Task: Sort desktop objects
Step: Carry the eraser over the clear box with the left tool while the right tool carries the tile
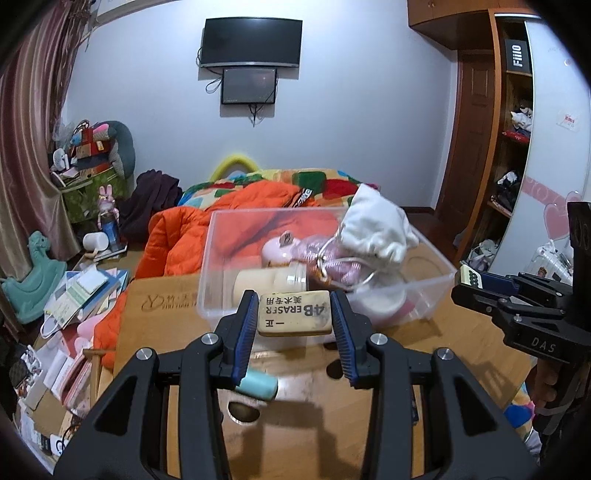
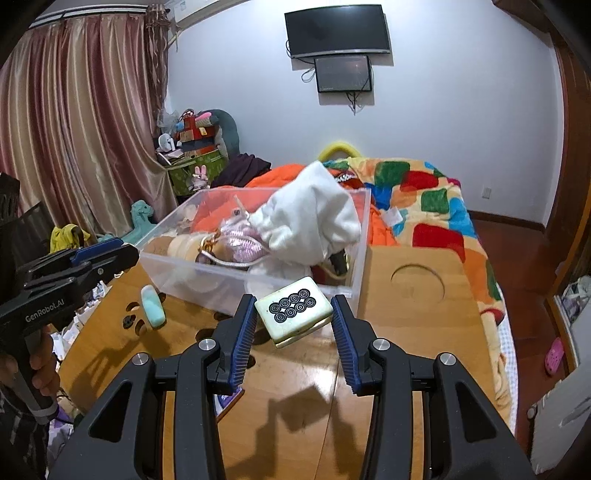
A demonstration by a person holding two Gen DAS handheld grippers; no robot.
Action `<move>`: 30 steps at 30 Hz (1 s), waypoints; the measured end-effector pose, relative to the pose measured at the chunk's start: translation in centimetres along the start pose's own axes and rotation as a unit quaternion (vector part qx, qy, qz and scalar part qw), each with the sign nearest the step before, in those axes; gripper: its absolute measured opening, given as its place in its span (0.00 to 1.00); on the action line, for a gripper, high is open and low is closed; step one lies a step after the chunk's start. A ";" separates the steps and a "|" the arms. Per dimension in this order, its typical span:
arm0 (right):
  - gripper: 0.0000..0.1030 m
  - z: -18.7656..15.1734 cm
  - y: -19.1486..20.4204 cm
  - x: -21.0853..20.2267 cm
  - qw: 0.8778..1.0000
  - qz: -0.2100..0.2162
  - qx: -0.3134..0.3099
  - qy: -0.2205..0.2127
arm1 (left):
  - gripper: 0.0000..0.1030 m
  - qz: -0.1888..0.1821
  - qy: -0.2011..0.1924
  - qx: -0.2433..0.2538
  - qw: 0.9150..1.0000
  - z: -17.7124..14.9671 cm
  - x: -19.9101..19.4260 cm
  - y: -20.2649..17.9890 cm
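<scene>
While each claw pinched its piece, left claw (image 1: 293,314) on eraser (image 1: 293,313) and right claw (image 2: 293,314) on mahjong tile (image 2: 293,312), the clear bin (image 1: 424,291) lay directly ahead, at the bench's far edge.

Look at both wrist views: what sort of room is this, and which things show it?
Most likely a lived-in bedroom: a bed with a colourful patchwork quilt, a wardrobe holding clothes, and drawn curtains. The sorting happens on a wooden table beside the bed.

Two dark screens (image 2: 337,31) are hanging on the white wall; pink curtains (image 2: 74,118) are draping beside a bed wearing a colourful quilt (image 2: 424,199).
</scene>
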State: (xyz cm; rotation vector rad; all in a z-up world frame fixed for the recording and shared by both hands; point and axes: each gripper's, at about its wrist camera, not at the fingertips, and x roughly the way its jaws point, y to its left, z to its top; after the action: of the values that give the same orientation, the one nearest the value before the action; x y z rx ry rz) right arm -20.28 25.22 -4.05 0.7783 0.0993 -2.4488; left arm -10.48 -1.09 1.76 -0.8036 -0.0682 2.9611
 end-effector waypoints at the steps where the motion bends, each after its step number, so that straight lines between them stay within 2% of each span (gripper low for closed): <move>1: 0.36 0.3 0.0 0.0 1.000 -0.001 -0.003 -0.002 | 0.38 -0.001 -0.001 0.000 1.000 0.2 0.1 0.0; 11: 0.36 2.1 -0.3 1.1 1.000 -0.002 -0.019 -0.013 | 0.38 -0.022 -0.004 0.002 1.000 1.6 2.3 -0.9; 16: 0.36 2.4 -1.0 2.4 1.000 -0.002 -0.018 -0.007 | 0.38 -0.042 0.010 -0.010 0.999 1.9 4.1 -1.1; 23: 0.37 2.4 -1.8 4.1 1.000 0.002 -0.014 0.006 | 0.38 -0.040 0.030 0.007 0.999 1.4 6.4 -2.4; 30: 0.37 2.3 -1.5 4.8 1.000 0.001 -0.022 0.011 | 0.38 -0.040 0.035 0.021 0.998 1.2 7.0 -2.9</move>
State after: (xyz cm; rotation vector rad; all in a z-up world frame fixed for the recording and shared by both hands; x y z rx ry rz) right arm -25.48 23.57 -4.91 0.7843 0.1605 -2.4280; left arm -16.99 2.34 -0.53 -0.8758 -0.0323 2.8472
